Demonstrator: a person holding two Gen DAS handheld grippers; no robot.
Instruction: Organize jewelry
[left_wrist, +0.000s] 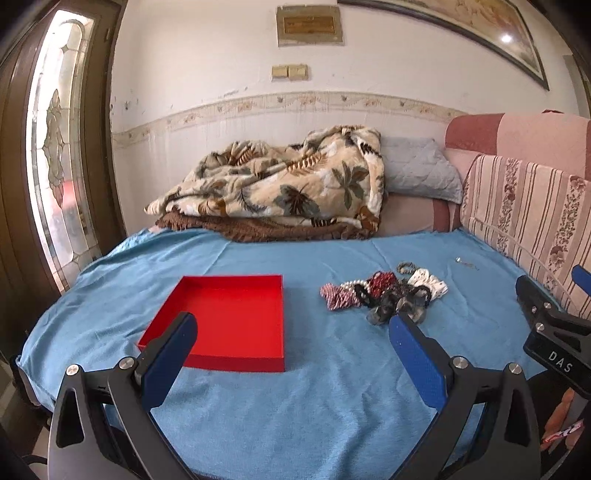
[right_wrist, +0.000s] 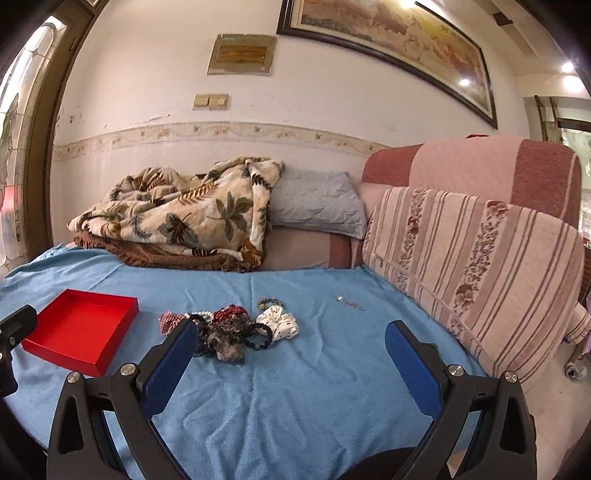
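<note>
The red tray (left_wrist: 221, 321) lies flat and empty on the blue cloth (left_wrist: 295, 406) of the bed, just ahead of the left gripper's (left_wrist: 291, 354) left jaw, whose tip overlaps its near edge in the left wrist view. Its sides run roughly square, with no marked long axis, and its open face points up. Those jaws stand wide apart and hold nothing.

Ahead of the left gripper's right jaw sits the jewelry pile (left_wrist: 384, 295): scrunchies, a pearl strand and dark bands tangled together, its long axis running left to right across the cloth. Seen from the right wrist, the pile (right_wrist: 229, 328) is just beyond the right gripper's (right_wrist: 291, 354) left jaw, the white scrunchie (right_wrist: 279, 321) at its right end, a beaded bracelet (right_wrist: 269, 303) just behind it. A small silver piece (right_wrist: 349, 302) lies apart, farther ahead between the jaws, its long axis slanting away to the right. The right jaws are also fully spread and empty.

The step in hand looks to be the first pick. It would go best by taking an outlying item such as the white scrunchie, closing across its narrow side so the tangle is not dragged along, then carrying it left to the tray
</note>
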